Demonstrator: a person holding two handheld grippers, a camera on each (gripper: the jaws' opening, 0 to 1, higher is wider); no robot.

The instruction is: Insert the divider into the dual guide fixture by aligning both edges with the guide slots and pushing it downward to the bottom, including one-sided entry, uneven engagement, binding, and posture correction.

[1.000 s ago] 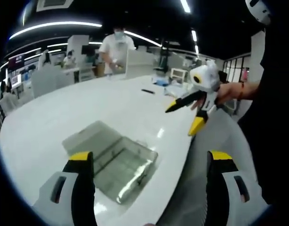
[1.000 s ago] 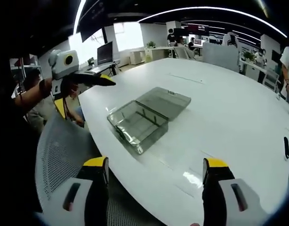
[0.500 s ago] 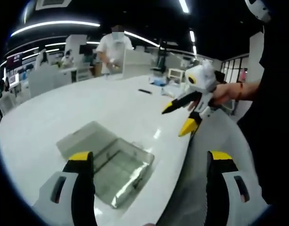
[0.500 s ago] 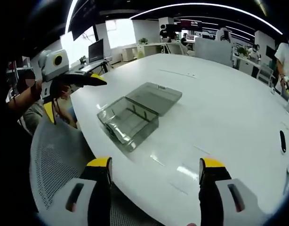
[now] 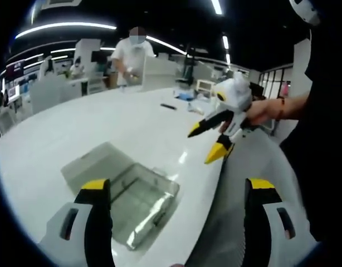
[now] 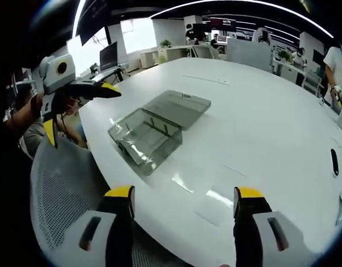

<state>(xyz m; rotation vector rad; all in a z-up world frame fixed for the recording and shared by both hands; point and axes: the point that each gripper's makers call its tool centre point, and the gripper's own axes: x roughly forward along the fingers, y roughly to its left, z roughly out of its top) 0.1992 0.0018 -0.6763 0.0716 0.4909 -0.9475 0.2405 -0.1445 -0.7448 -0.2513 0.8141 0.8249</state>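
The dual guide fixture (image 6: 146, 133), a clear open box with its lid (image 6: 178, 105) flat beside it, sits near the white surface's (image 6: 260, 122) edge; contents unclear. Both the left gripper (image 5: 176, 211) and the right gripper (image 6: 182, 222) hover empty, fingers wide. A mesh chair (image 6: 59, 189) stands at the edge.

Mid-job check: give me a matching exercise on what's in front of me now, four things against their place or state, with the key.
Things:
1. clear box
2. left gripper
3. right gripper
4. black object

Place or state:
A. far side of the white table
B. open and empty, over the mesh chair and table edge
C. lid laid open flat, near the table edge
D. open and empty, box ahead of its one jaw

Pairs: 1-C, 2-D, 3-B, 4-A
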